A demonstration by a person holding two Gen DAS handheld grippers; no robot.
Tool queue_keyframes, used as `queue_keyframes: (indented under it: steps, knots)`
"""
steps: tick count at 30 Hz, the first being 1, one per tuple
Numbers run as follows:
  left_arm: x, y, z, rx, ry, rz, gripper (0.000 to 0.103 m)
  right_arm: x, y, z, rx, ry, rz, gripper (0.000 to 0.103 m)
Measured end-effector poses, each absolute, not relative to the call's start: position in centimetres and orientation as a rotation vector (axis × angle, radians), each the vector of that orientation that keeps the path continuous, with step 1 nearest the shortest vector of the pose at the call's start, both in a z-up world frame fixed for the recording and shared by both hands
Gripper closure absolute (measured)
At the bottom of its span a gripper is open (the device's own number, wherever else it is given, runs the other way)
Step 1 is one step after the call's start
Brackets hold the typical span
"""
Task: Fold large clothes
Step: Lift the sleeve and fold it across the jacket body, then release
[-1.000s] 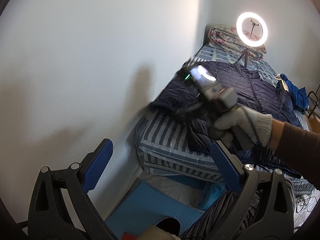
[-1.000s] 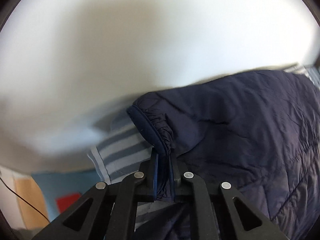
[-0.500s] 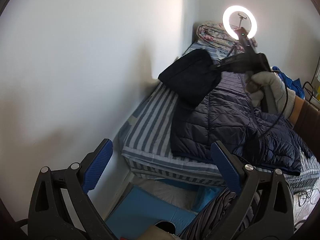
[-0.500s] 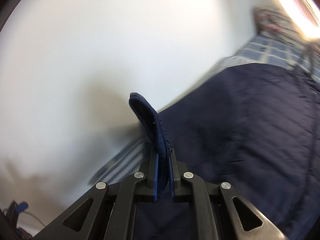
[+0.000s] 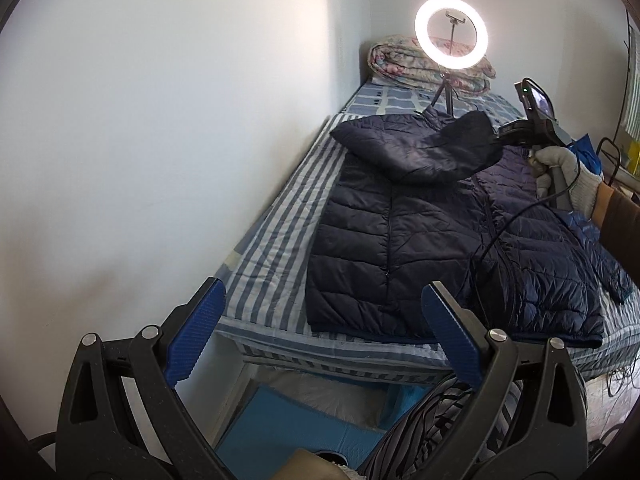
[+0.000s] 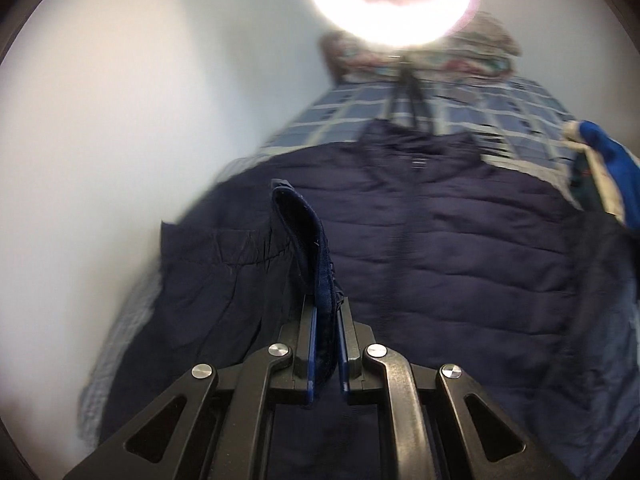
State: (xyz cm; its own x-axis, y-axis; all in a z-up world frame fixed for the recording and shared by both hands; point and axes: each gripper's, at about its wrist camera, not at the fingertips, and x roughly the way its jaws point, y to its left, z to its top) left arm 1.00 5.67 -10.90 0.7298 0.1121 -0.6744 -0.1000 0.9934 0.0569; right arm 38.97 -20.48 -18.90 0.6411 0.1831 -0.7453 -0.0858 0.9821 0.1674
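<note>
A navy quilted jacket (image 5: 420, 240) lies spread flat on the striped bed (image 5: 276, 232), collar toward the ring light (image 5: 451, 33). The right tool (image 6: 325, 344) is clamped tight on the sleeve cuff (image 6: 308, 240), holding that sleeve (image 5: 416, 148) lifted across the jacket's chest (gloved hand (image 5: 564, 176) on its handle). The left tool (image 5: 320, 336) hovers off the bed's near end, spread wide, holding nothing.

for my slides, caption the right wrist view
Right gripper clamps the sleeve cuff above the navy puffer jacket.
</note>
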Motion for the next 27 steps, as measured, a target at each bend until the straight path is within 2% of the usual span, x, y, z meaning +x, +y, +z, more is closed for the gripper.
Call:
queue_keyframes:
  steps: [14, 22, 25, 26, 27]
  knots:
    - [4.0, 4.0, -11.6, 0.029, 0.751, 0.127, 0.003, 40.9, -31.0, -21.2, 0.114, 0.845, -0.092, 0.097]
    - [4.9, 3.1, -11.8, 0.034, 0.754, 0.105, 0.003, 42.7, -32.5, -24.5, 0.111, 0.944, -0.162, 0.096]
    - [4.8, 2.8, -11.4, 0.040, 0.744, 0.091, 0.003, 42.9, -32.6, -25.8, 0.093, 1.002, -0.190, 0.086]
    - [4.7, 2.7, -11.2, 0.043, 0.738, 0.089, 0.003, 42.8, -32.8, -25.8, 0.094, 1.003, -0.198, 0.077]
    - [4.7, 2.6, -11.1, 0.045, 0.733, 0.086, 0.003, 42.6, -33.0, -25.5, 0.099, 0.997, -0.208, 0.073]
